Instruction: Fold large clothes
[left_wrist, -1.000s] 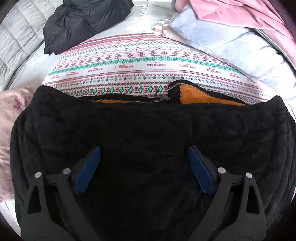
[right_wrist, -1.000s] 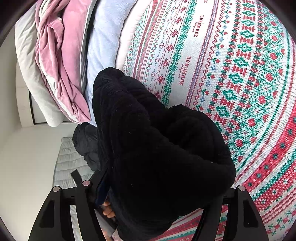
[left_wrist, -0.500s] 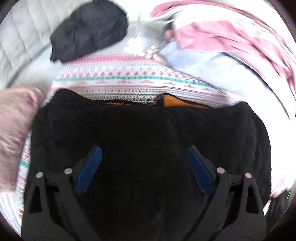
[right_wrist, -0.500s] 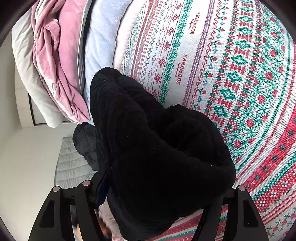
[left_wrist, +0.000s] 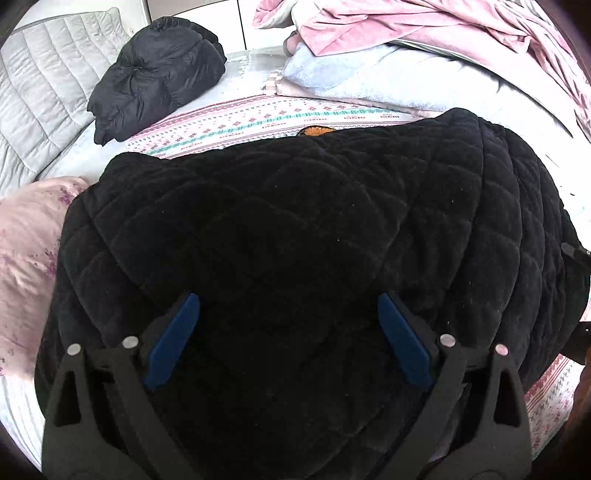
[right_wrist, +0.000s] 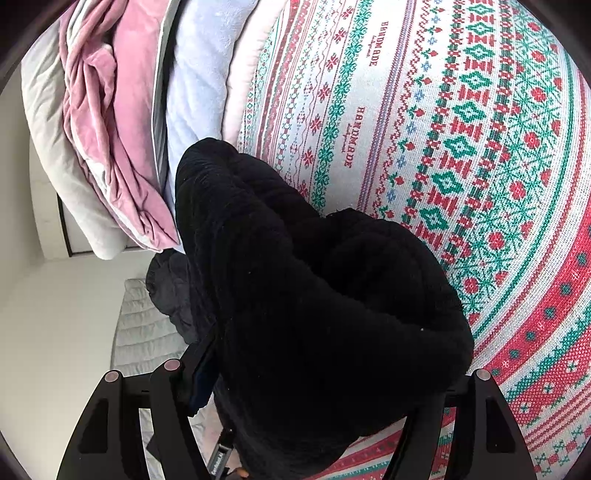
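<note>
A large black quilted jacket (left_wrist: 280, 236) with an orange fleece lining (left_wrist: 317, 130) lies bunched on a patterned red, green and white bedspread (left_wrist: 258, 122). My left gripper (left_wrist: 288, 325) is open, its blue pads (left_wrist: 173, 339) spread wide just above the jacket's near part. In the right wrist view the jacket (right_wrist: 314, 295) is a thick folded wad that fills the space between my right gripper's (right_wrist: 317, 398) fingers. The fingertips are hidden in the fabric, and the wad hangs over the bedspread (right_wrist: 480, 147).
A crumpled black puffer jacket (left_wrist: 159, 74) lies at the far left by a grey quilted cover (left_wrist: 40, 96). Pink velvet (left_wrist: 424, 26) and pale blue bedding (left_wrist: 369, 77) are piled at the far right. A pink floral cloth (left_wrist: 26, 251) lies at the left.
The left gripper has pulled back and swung left, so more of the jacket and less of the orange lining shows. The right gripper has held its wad almost still.
</note>
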